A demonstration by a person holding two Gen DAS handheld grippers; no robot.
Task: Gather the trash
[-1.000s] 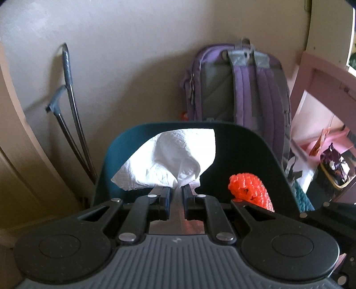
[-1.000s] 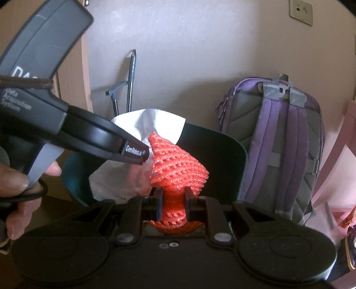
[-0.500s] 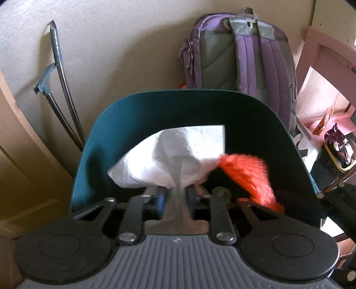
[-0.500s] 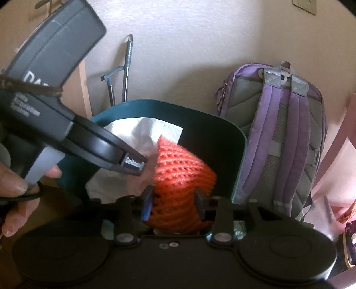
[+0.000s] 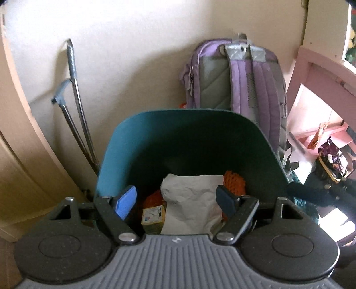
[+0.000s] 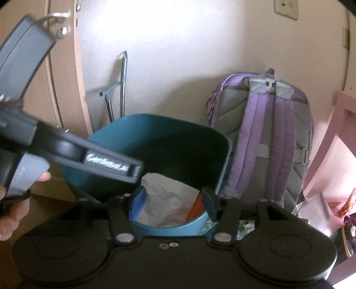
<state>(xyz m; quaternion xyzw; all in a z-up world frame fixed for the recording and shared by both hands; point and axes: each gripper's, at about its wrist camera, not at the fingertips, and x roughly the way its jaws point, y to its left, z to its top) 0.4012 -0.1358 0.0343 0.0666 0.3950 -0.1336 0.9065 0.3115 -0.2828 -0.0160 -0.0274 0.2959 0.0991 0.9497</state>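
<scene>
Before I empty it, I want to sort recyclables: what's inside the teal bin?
In the teal bin: white tissue on top, orange netting, a small carton. Anything beneath the tissue is hidden.

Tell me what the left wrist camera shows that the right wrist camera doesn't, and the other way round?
Only the left wrist view shows a small yellow carton down in the bin beside the paper.

Only the right wrist view shows a door handle, a wall socket, a hand and the other gripper's body reaching over the bin.

Both show the teal bin with the white paper and orange netting lying inside, the purple backpack and a metal cane against the wall. The left gripper and right gripper are opening, gripping nothing.
</scene>
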